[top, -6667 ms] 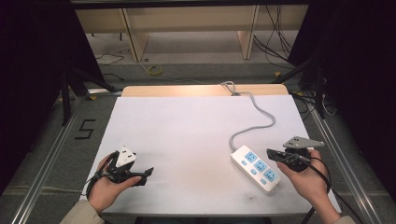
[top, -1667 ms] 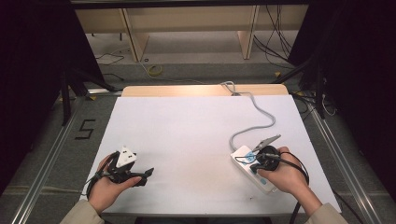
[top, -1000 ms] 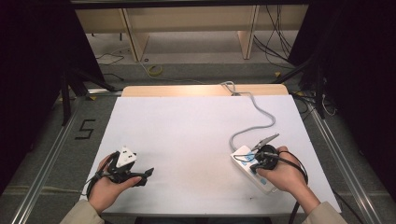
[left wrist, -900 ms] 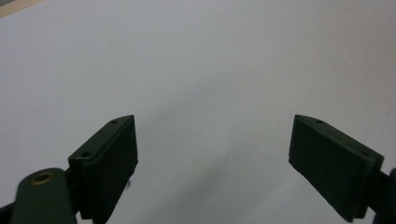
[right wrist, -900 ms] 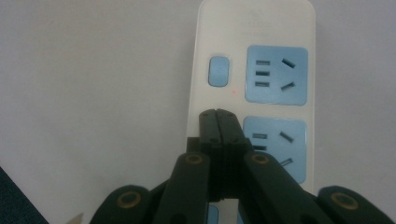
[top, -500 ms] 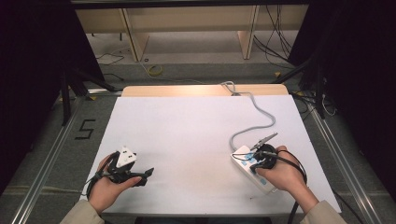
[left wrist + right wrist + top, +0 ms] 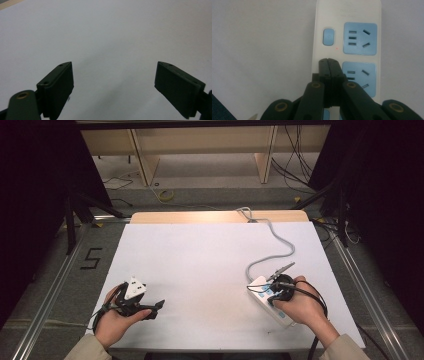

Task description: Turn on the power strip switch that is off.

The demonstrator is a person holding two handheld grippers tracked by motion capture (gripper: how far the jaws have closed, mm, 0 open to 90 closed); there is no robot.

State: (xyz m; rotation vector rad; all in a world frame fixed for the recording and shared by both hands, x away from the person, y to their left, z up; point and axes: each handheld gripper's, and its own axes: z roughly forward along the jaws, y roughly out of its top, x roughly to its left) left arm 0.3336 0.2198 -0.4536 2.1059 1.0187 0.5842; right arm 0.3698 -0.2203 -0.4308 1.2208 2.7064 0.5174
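Right gripper (image 7: 328,61), jaws pressed together, hovers over the power strip (image 7: 348,37) near its switch (image 7: 328,37) — likely next a press there — while the left gripper (image 7: 113,82) idles wide apart.

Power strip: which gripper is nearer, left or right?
Right. The right gripper sits directly over the power strip, jaws closed beside its lower blue socket. The left gripper is far across the table, open over bare surface.
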